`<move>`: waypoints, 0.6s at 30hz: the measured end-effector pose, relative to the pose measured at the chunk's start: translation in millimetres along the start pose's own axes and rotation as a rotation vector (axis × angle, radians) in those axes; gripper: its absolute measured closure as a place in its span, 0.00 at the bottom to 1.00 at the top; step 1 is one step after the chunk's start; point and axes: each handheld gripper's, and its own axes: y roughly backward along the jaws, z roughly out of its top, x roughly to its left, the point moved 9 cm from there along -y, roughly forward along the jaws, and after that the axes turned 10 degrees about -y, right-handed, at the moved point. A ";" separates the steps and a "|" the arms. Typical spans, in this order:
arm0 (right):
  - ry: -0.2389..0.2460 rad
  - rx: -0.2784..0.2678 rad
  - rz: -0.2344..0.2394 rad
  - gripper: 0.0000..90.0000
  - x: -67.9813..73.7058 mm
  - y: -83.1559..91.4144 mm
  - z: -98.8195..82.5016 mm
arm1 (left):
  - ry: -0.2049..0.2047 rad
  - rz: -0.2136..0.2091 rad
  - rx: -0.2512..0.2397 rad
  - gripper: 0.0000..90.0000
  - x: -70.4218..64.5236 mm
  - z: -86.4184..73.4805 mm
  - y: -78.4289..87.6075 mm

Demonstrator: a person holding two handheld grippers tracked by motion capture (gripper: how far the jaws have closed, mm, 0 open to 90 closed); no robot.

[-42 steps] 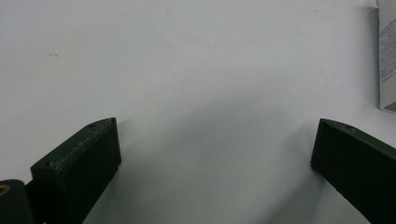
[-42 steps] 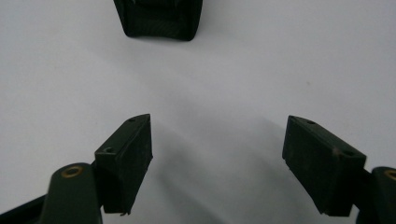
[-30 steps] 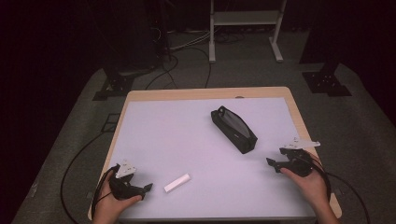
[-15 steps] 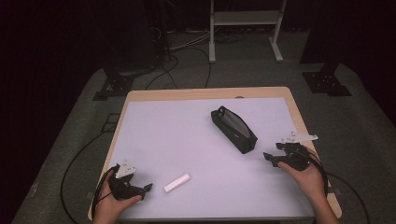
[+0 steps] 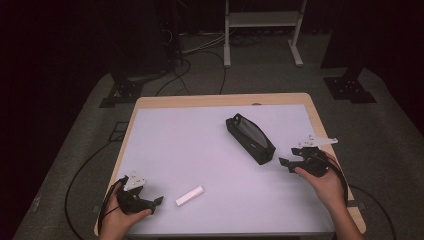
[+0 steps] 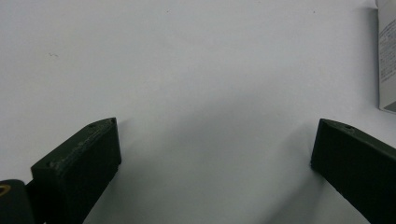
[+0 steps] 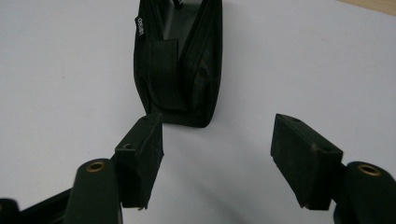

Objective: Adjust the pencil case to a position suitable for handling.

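- Pouch (image 5: 250,138): black, long and narrow, lying at a slant on the bench (image 5: 200,135), right of the middle, its zip top gaping open along its length.
- Seen from the right gripper view, the pouch (image 7: 177,60) lies just ahead of the jaws, its near end close to the tip of the left-hand jaw; whether they touch I cannot tell.
- Right gripper (image 5: 286,163): held above the bench near its right edge, just beside the pouch's near end and pointing at it. Its 2 jaws stand apart with nothing between them; they have just been closing a little.
- White box (image 5: 190,195): small and oblong, lying flat near the front edge, well apart from the pouch.
- Left gripper (image 5: 156,201): low at the front left corner, just beside the white box, pointing toward it. In the left gripper view its 2 jaws are spread wide over bare white bench, nothing grasped, and the box (image 6: 386,56) sits at the far right edge.
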 end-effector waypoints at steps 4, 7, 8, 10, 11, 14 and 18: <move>0.003 0.002 0.004 0.39 1.3 -2.0 5.0 | 0.004 0.000 -0.002 0.01 -0.6 0.0 -0.1; 0.006 0.000 0.010 0.40 2.9 -3.0 9.8 | 0.004 -0.001 -0.002 0.01 -0.5 -0.1 -0.1; 0.004 -0.004 0.009 0.40 3.3 -3.1 11.7 | 0.005 -0.001 -0.003 0.01 -0.6 0.0 -0.1; 0.002 -0.006 0.013 0.41 4.0 -3.8 14.7 | 0.005 -0.001 -0.004 0.01 -0.6 -0.1 -0.1; 0.005 -0.006 0.013 0.41 4.0 -4.4 16.1 | 0.004 0.000 -0.004 0.01 -0.6 -0.1 -0.1; 0.005 -0.009 0.016 0.42 4.6 -5.4 20.8 | 0.005 0.000 -0.004 0.01 -0.6 -0.1 -0.1; 0.007 -0.013 0.020 0.43 5.0 -7.3 25.9 | 0.004 0.000 -0.004 0.01 -0.6 -0.1 -0.1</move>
